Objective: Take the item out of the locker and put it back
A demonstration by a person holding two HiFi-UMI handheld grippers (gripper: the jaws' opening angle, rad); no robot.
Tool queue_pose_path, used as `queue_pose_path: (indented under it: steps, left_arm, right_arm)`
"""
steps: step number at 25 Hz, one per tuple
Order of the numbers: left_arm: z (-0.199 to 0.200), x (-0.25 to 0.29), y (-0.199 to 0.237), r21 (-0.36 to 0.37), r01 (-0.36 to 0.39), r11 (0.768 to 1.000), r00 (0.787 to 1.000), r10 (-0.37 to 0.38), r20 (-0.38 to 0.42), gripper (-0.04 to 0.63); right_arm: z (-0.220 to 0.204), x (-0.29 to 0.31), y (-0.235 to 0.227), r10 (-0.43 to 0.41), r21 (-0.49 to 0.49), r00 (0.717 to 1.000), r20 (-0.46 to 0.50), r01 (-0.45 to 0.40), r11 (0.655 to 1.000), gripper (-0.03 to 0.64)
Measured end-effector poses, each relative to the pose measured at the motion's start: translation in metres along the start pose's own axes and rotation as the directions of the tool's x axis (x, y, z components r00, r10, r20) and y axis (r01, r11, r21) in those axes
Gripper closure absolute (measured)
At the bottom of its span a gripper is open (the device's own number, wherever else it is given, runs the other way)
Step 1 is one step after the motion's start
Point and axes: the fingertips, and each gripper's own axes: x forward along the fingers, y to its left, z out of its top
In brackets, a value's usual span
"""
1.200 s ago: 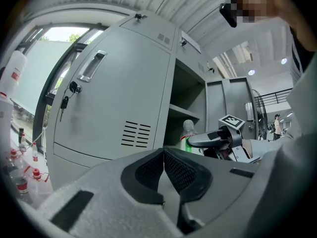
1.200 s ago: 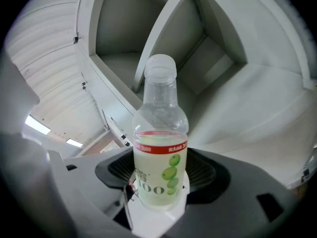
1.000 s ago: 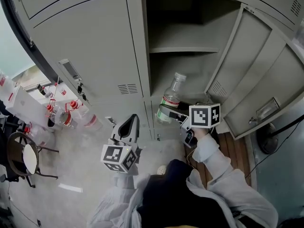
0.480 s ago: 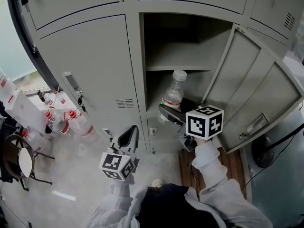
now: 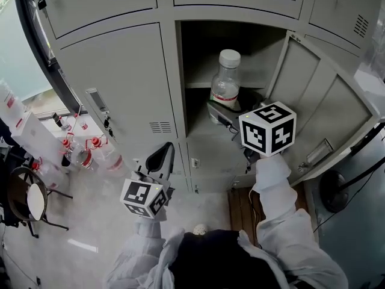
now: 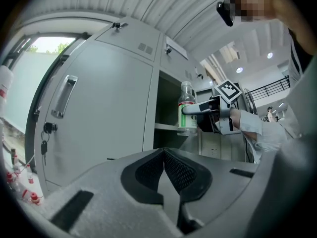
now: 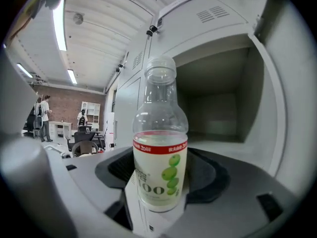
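Bottle [image 5: 226,80] in right claw [image 5: 224,109] rose, rolled upright, now at shelf [image 5: 197,85] lvl.

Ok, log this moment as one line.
right gripper: shut on bottle, upright | place: before open locker, near shelf | left gripper: shut, empty

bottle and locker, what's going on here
A person works with a gripper in each hand. The right gripper holds a clear bottle upright between its fingers, at the mouth of the open locker, about level with its shelf. The left gripper hangs lower beside the closed door, shut and empty.
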Motion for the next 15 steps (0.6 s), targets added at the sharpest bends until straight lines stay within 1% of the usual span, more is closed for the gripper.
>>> queue_pose_path:
  steps: [2,5,8,10,12,15]
  left_arm:
    - [0.010,-0.001,0.003,0.014,-0.004,1.000,1.000,0.004,0.012,0.588]
    - [0.022,0.000,0.006,0.032,-0.008,0.999,1.000,0.007,0.023,0.588]
    - [0.030,0.002,0.006,0.048,-0.004,0.999,0.999,0.003,0.036,0.588]
    - [0.032,0.004,0.005,0.054,-0.003,0.999,0.999,0.001,0.040,0.588]
    - [0.033,0.005,0.004,0.055,-0.001,0.998,0.999,-0.001,0.043,0.588]
    - [0.035,0.007,0.002,0.058,0.007,0.998,0.999,-0.010,0.048,0.588]
  right_arm:
    - [0.011,-0.001,0.002,0.004,-0.017,1.000,0.025,-0.004,1.000,0.311]
    - [0.020,0.002,0.001,0.006,-0.041,0.999,0.037,-0.004,0.999,0.311]
    - [0.030,0.005,-0.004,-0.015,-0.084,0.999,0.047,0.019,0.996,0.311]
    - [0.039,0.008,-0.008,-0.039,-0.138,0.998,0.050,0.045,0.989,0.311]
    - [0.047,0.011,-0.012,-0.066,-0.215,0.997,0.047,0.075,0.974,0.311]
    - [0.056,0.019,-0.023,-0.123,-0.354,0.992,0.040,0.129,0.926,0.311]
